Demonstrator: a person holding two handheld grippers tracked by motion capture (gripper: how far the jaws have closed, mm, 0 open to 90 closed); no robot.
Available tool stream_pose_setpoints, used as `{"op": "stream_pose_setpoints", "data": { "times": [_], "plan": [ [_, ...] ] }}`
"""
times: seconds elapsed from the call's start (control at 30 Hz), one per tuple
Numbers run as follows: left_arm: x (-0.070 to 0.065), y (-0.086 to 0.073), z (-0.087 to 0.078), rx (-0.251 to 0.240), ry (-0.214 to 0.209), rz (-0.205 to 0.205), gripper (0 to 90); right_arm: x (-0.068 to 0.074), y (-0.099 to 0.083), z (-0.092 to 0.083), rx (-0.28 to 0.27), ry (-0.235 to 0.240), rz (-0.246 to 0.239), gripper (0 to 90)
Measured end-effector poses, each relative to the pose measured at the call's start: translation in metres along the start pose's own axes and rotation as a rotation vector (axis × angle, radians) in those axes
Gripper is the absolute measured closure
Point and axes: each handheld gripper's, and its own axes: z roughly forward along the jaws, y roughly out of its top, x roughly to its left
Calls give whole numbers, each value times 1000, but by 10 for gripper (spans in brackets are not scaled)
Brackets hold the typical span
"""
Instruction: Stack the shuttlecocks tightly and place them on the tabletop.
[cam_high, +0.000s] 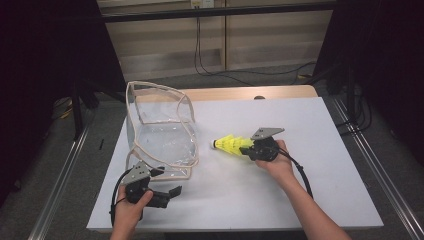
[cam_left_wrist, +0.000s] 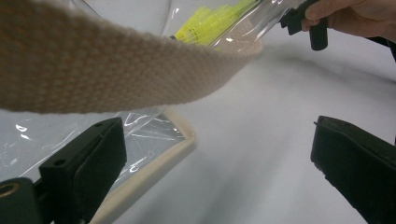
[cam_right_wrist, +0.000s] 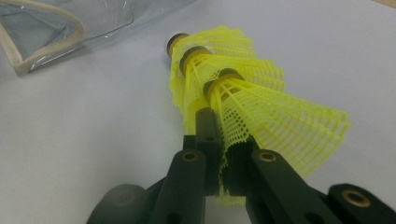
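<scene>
Holding a stack of yellow shuttlecocks (cam_high: 231, 144) in the right gripper (cam_high: 248, 146), jaws clamped tight on the mesh skirt of the rearmost one. In the right gripper view you can count three nested together (cam_right_wrist: 233, 98), cork tips pointing away from the jaws, and the mesh is pinched flat between the two black pads. The stack sits roughly level near the middle of the white table (cam_high: 300, 190), tips aimed at the clear plastic bag (cam_high: 162, 135) and just short of its mouth.

That bag has cream fabric trim and stands by the left edge of the table, its opening facing the shuttlecocks. Its strap (cam_left_wrist: 93, 65) droops right across the top of the left gripper view, with the yellow mesh showing through the plastic behind it.

Left gripper (cam_high: 172, 192) is near the front left corner, jaws spread wide with nothing between them, sitting just beside the bottom trim of the bag. One jaw looks close to the trim, but I can't tell if it touches.
</scene>
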Motion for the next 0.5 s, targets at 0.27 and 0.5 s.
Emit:
{"op": "stream_pose_setpoints", "data": {
  "times": [0.27, 0.5],
  "plan": [
    [0, 0, 0, -3, -2, -1, 36, 0, 0, 1, 1, 4, 2, 878],
    [0, 0, 0, -4, -1, -4, 36, 0, 1, 2, -1, 5, -1, 879]
  ]
}}
